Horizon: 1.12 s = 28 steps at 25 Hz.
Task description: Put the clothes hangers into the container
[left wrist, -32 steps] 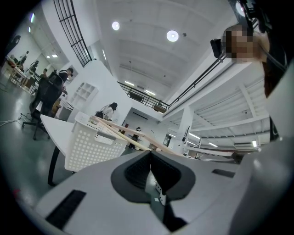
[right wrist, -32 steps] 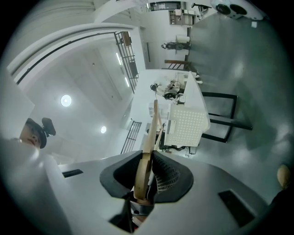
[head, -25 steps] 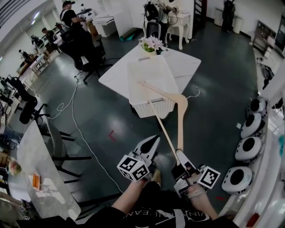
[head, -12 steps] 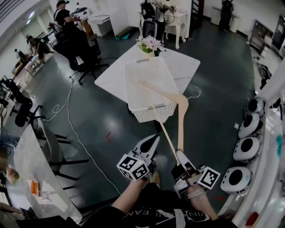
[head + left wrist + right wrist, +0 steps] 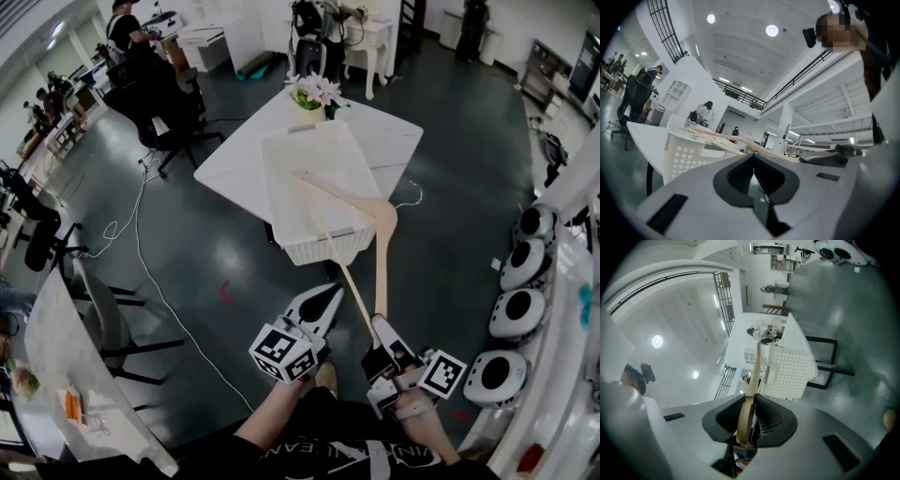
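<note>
The white table [image 5: 394, 141] carries the white perforated container [image 5: 323, 246], with a pot of flowers [image 5: 314, 92] at its far side. The main risk, as I judge it, is the long wooden hanger [image 5: 380, 253] catching on the container's near rim. Its far arm reaches in over the opening, but its curved neck hangs just off the front right corner. Pushing forward without lifting could shove the light container across the table, or lever the hanger out of my grip. Letting go now would probably tip it onto the floor, since much of its length lies outside the rim. (I cannot tell whether it touches the rim or floats above it.)

The right gripper [image 5: 380, 333] holds the hanger by the very end of its near arm. In the right gripper view the jaws are nearly together, clamped on that thin end [image 5: 749, 404], and the wood runs straight out from them toward the container [image 5: 792, 373].

The left gripper [image 5: 319, 305] sits just beside it with jaws pressed together on nothing.
</note>
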Each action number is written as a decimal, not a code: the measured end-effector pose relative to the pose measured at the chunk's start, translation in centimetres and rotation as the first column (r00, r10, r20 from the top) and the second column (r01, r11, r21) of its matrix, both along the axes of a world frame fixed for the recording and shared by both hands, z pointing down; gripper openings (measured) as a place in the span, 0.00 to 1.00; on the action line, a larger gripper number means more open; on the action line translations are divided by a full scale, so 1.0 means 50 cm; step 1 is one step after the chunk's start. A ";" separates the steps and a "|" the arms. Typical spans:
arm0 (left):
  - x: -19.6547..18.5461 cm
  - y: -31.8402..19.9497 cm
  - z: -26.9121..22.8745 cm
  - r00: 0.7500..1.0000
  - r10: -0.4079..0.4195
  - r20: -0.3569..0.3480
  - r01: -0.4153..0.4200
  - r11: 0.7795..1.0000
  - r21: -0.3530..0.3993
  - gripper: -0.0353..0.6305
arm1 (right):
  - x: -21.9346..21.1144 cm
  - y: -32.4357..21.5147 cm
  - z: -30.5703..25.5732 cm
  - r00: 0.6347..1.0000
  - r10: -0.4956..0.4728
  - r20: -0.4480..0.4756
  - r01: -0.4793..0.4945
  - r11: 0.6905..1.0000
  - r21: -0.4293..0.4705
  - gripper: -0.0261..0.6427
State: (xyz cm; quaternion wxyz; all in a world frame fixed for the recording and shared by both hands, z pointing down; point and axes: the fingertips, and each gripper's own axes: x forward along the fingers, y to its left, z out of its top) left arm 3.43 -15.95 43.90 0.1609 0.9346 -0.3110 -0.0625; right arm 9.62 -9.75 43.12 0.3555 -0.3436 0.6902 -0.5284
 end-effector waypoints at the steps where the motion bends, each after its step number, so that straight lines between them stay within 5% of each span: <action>1: 0.000 -0.005 -0.004 1.000 0.006 -0.006 -0.006 1.000 0.005 0.07 | -0.001 -0.007 -0.002 1.000 0.003 -0.005 -0.003 1.000 -0.007 0.14; 28: -0.088 -0.127 -0.025 0.998 -0.040 -0.056 0.041 0.999 0.016 0.06 | -0.048 -0.188 -0.024 0.991 -0.042 -0.125 0.029 0.994 -0.109 0.14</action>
